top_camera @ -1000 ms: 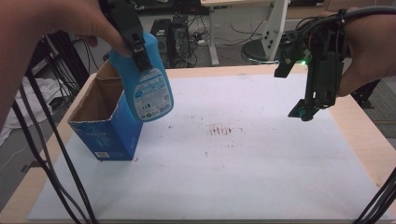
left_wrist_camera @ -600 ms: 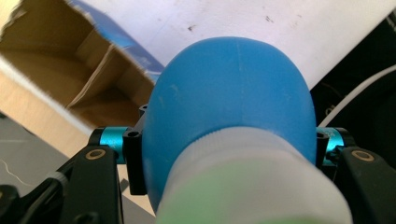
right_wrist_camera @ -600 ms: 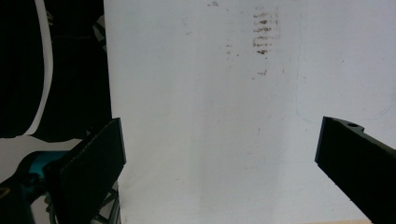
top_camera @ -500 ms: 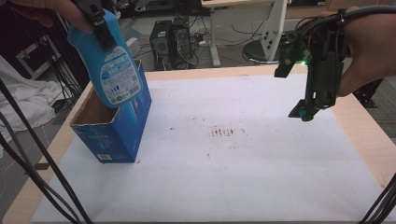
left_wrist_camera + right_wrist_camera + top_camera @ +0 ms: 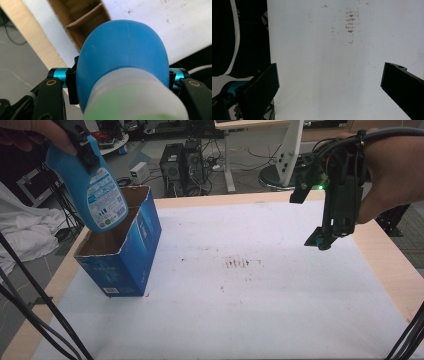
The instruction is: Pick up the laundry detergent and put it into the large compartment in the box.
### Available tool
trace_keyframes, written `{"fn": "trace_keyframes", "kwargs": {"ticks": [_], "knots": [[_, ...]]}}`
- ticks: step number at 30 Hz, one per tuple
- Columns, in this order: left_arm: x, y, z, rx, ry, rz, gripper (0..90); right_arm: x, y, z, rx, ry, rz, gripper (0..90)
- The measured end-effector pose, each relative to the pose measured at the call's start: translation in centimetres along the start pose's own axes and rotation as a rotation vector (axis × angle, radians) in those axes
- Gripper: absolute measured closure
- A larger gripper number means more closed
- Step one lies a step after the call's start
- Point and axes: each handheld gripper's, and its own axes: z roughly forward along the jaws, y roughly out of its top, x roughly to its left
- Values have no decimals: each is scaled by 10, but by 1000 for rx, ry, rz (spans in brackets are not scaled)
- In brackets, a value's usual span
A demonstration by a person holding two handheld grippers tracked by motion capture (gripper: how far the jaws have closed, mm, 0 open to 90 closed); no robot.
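my left tongs (image 5: 82, 142) clamp the neck of the blue plastic spray bottle with the white label (image 5: 95, 190), tilted, its base over the open top of the blue cardboard box (image 5: 127, 255) at the left of the white-covered surface (image 5: 260, 310). in the left gripper view both jaws press the bottle's sides. my right tongs (image 5: 325, 237) hang wide and empty above the surface's right part, well apart from the brown stain (image 5: 240, 263).

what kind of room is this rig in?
Probably a lab or workshop office. Behind the white-covered wooden table stand black computer towers with loose cables on the grey floor, plus the white leg of a height-adjustable desk. The handheld right gripper with its trailing cable suggests a data-collection setup.
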Motion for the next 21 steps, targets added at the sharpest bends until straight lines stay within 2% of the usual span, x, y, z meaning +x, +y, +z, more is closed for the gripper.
{"fn": "trace_keyframes", "kwargs": {"ticks": [1,3,7,15,21], "knots": [[2,0,1,1,0,-17,382,0,0,0,1,3,1,8],[7,-1,4,-7,1,-77,382,-1,1,1,3,2,-1,8],[15,-2,13,-12,10,-132,381,-1,2,2,5,3,-6,7],[23,0,32,2,-4,-170,382,-1,3,2,10,3,-7,8],[23,2,51,30,-8,-157,382,-2,4,3,11,6,-6,8]]}}
